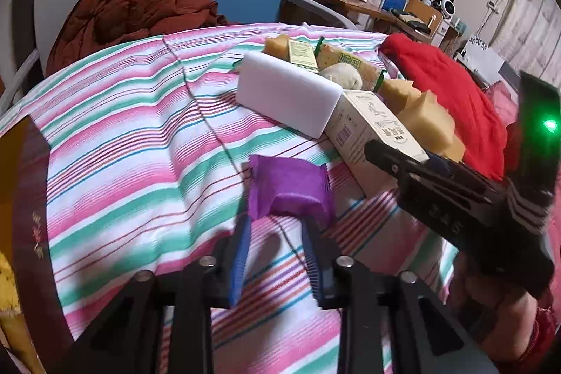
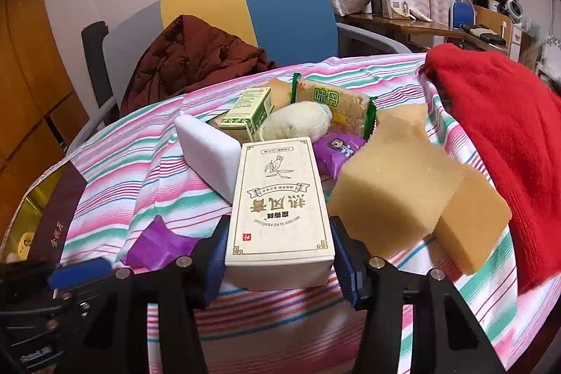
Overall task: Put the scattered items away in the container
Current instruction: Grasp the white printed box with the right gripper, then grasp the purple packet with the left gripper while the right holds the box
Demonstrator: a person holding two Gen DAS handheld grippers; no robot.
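Striped cloth (image 1: 133,135) in pink, green and white is covering the tabltop-like surface, and it is lying rumpled, with a long crease running across it. Behind it a blue and yellow chair (image 2: 273,6) is standing with a brown jacket (image 2: 196,65) heaped on the seat, and curtains are hanging along the back wall beside a cluttered wooden desk.

Toward the left the cloth is lying bare, giving open room on that side; on the right a red knitted garment (image 2: 508,135) is crowding the edge. The scattered items are sitting bunched in the middle: a white block (image 2: 210,153), a small green carton (image 2: 249,111), a pale fibrous bundle (image 2: 298,125), a yellow snack packet (image 2: 333,107), a purple packet (image 2: 340,148) and two yellow sponges (image 2: 396,184), most of them touching their neighbours.

The right claw (image 2: 280,255) is closing on the near end of a cream box (image 2: 280,198) (printing upside down to the camera), with both blue pads pressing its sides. The left claw (image 1: 277,255) is standing open, its fingers apart just before a purple sponge (image 1: 291,188), whose near edge is lying between the fingertips without being squeezed. No container is showing clearly in either view.
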